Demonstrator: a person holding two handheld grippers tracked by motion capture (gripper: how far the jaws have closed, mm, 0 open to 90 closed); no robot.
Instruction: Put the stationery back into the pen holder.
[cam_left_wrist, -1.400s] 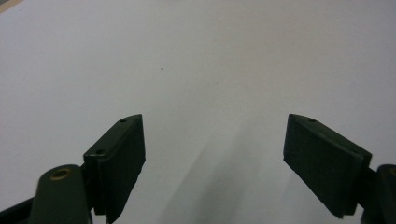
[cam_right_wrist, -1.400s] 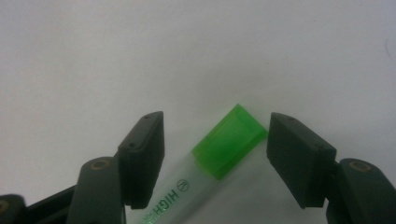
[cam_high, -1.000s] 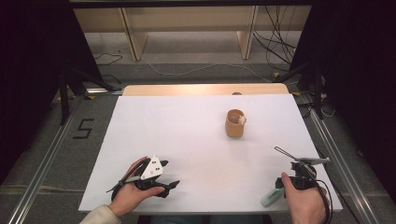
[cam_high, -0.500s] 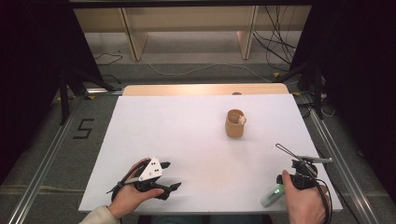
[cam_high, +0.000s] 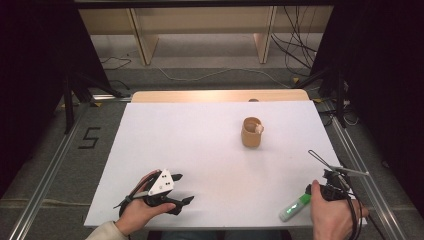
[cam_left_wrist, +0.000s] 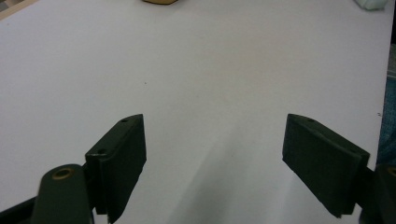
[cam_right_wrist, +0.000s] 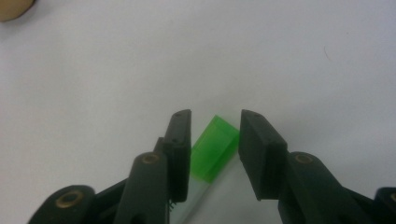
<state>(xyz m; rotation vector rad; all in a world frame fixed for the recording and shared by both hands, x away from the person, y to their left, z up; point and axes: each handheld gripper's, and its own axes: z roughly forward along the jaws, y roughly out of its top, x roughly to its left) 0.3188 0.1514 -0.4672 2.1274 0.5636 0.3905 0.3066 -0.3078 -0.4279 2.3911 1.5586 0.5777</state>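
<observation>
The green-capped tube (cam_right_wrist: 214, 148) lies near the tabletop's (cam_high: 210, 135) front right edge, between the right claw's (cam_right_wrist: 214, 140) narrowed jaws, not clearly pinched yet. Best to close squarely on the cap. The left claw (cam_left_wrist: 212, 163) rests wide, empty.

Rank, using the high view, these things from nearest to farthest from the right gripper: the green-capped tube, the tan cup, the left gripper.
1. Green-capped tube: right by the right gripper, at the near right edge.
2. Tan cup: farther up the table, middle right.
3. Left gripper: across the table, near left.
</observation>
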